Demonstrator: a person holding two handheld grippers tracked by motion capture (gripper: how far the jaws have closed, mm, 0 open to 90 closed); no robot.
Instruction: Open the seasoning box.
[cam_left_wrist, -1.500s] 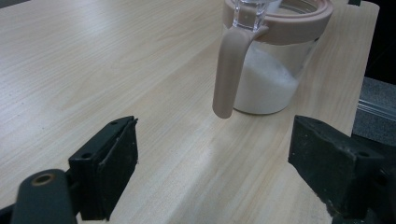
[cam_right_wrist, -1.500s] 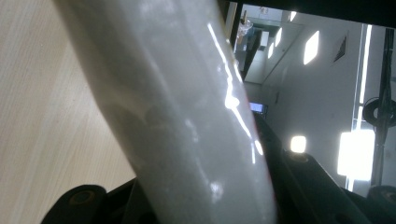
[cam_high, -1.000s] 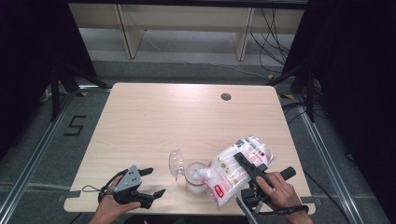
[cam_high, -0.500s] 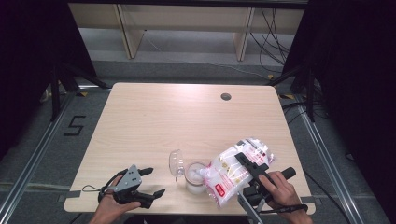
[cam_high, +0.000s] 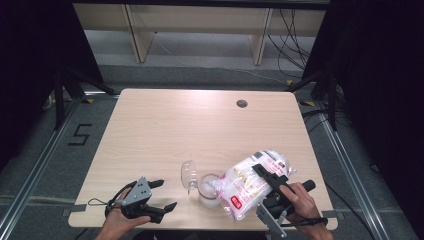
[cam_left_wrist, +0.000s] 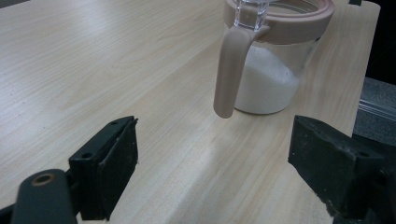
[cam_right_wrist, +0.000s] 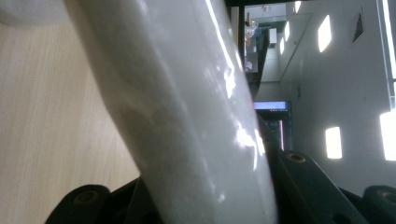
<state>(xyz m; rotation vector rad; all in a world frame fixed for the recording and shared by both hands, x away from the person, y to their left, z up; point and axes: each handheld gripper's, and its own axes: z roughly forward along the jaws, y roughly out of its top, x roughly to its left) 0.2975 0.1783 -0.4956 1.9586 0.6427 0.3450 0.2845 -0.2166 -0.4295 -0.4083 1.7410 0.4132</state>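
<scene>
white bag (cam_high: 252, 184) of granules, clamped between the jaws of the right gripper (cam_high: 265, 176), tilted with its lower corner over the mouth of the glass jar (cam_high: 208, 190). in the right gripper view, glossy bag (cam_right_wrist: 187, 116) wedged between the two black jaws, pressed on both sides. red label on the bag's near end, just left of the right hand (cam_high: 302, 202). jar directly left of the right gripper, touching or nearly touching the bag's corner, partly filled with white granules (cam_left_wrist: 268, 86). pinkish rim (cam_left_wrist: 289, 21) round the jar's mouth, a matching handle (cam_left_wrist: 229, 74) hanging down its side toward the left gripper. clear hinged lid (cam_high: 188, 175) standing open on the jar's far-left side. left gripper (cam_high: 162, 195) resting low on the bench (cam_high: 175, 125), jaws wide apart with nothing between them, pointed at the jar, jar ahead and slightly right of it, well apart. left hand (cam_high: 120, 220) behind it at the near bench edge. small dark hole (cam_high: 242, 103) in the bench far beyond the right gripper.
</scene>
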